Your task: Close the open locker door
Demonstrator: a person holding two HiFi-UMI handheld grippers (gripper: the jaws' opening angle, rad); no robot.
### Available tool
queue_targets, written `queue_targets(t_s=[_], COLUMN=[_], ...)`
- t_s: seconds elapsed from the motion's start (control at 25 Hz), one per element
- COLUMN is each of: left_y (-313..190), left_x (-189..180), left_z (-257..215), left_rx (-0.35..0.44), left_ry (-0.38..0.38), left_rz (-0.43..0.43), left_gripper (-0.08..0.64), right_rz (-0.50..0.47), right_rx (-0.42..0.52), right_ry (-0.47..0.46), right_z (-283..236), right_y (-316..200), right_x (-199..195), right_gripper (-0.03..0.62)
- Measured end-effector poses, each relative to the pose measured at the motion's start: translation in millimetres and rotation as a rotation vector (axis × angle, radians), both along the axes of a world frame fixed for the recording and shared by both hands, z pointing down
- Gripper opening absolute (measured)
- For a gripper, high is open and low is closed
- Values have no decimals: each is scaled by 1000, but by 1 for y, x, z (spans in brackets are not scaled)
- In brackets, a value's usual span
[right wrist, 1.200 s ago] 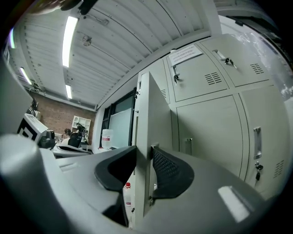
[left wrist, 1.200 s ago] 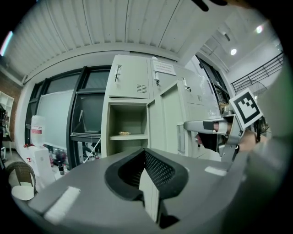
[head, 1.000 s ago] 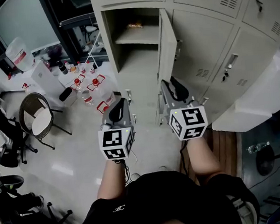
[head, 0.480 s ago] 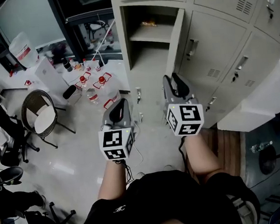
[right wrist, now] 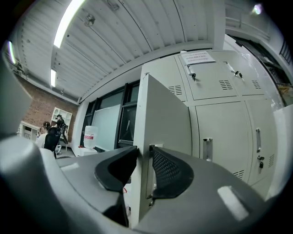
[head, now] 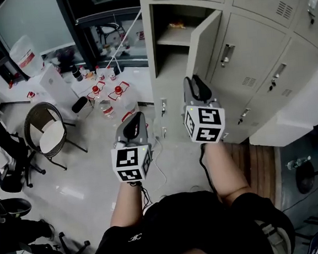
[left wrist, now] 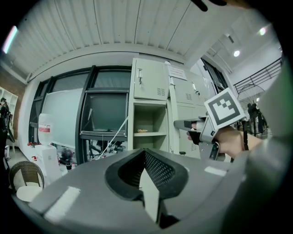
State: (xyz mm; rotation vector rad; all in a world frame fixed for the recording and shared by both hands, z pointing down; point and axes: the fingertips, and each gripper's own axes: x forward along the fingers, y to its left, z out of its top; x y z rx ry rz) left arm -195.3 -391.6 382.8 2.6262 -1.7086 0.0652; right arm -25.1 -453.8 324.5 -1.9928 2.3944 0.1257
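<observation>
Door: the beige metal locker door (head: pixel 207 42) stands part open, hinged on its right, with its free edge out toward the person. The gap is narrower than half a second ago, and the outer face now shows more broadly in the head view.
Right gripper: the right gripper (head: pixel 197 84) is up at the door's free edge. Its jaws are clenched on that edge, one dark pad on each face. It sits higher and further forward than before.
Left gripper: the left gripper (head: pixel 134 123) is held low over the floor, well apart from the door. Its jaws are pressed together with nothing between them. Its place is much the same as earlier.
Compartment: the open beige locker compartment (head: pixel 169 56) has a shelf (head: pixel 173 38) with a small orange item (head: pixel 176 24) on it.
Floor: red-capped clear bottles (head: pixel 109 97) and a round wicker chair (head: pixel 46 133) lie to the left of the lockers.
</observation>
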Motion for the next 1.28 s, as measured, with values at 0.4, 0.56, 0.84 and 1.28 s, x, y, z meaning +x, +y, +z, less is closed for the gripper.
queue_targets(t_s=[0.4, 0.56, 0.84, 1.28], left_y=[-12, -22, -44, -72], left_x=[-33, -47, -58, -92], left_z=[4, 3, -7, -10], left_rx=[-14, -5, 29, 27], left_ry=[-15, -10, -14, -15], left_rz=[-18, -42, -60, -113], left_gripper=[1, 0, 0, 2], right_rz=[50, 38, 48, 89], right_rx=[-14, -21, -40, -63], right_ry=[-31, -34, -23, -27], right_z=[0, -2, -2, -4], right_y=[-38, -57, -88, -144], right_x=[-35, -49, -67, -90], right_gripper=[115, 110, 106, 98])
